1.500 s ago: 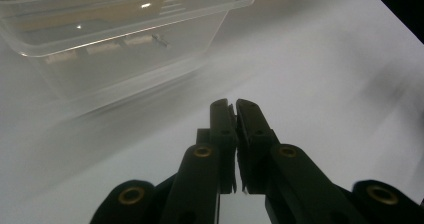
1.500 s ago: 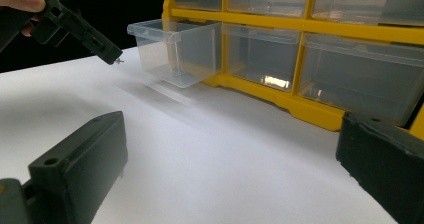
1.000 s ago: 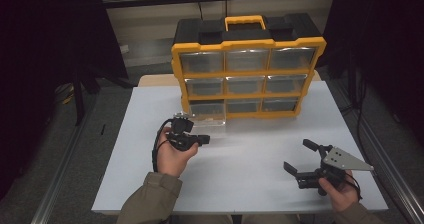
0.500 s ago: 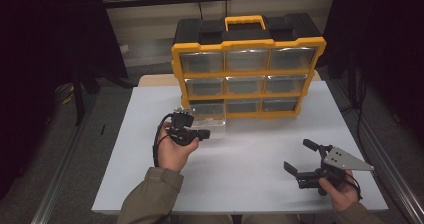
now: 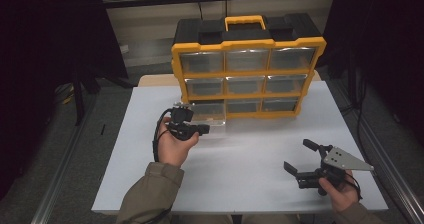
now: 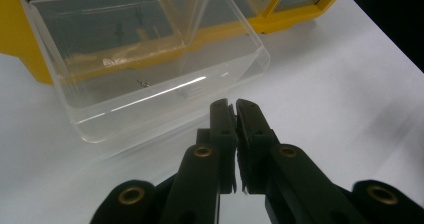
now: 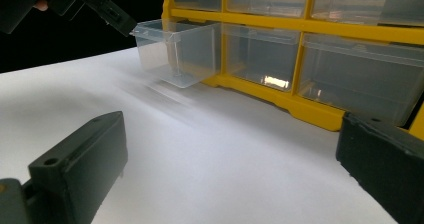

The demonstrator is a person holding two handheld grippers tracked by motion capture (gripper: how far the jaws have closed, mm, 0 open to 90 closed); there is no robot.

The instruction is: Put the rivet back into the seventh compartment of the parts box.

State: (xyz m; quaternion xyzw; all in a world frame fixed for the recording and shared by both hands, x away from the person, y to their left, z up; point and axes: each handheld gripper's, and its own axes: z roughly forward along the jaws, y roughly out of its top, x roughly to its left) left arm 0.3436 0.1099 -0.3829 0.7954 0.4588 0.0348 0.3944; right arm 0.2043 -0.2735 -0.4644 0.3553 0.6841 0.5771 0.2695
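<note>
Jutting from the yellow organizer (image 5: 247, 74), a clear drawer (image 6: 150, 59) fronts the closed left gripper (image 6: 235, 109); right gripper (image 5: 300, 156) spread.

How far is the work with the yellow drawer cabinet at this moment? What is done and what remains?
Done: the bottom-left clear drawer of the yellow organizer is pulled out; the others sit closed. In hand: nothing; the left tool is shut and empty just in front of the drawer, and the right tool is open and apart from it. Left: probably taking the small screw-like part inside, or closing the drawer.

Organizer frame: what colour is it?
Yellow frame with clear drawers and a black top; the high view shows it best.
</note>
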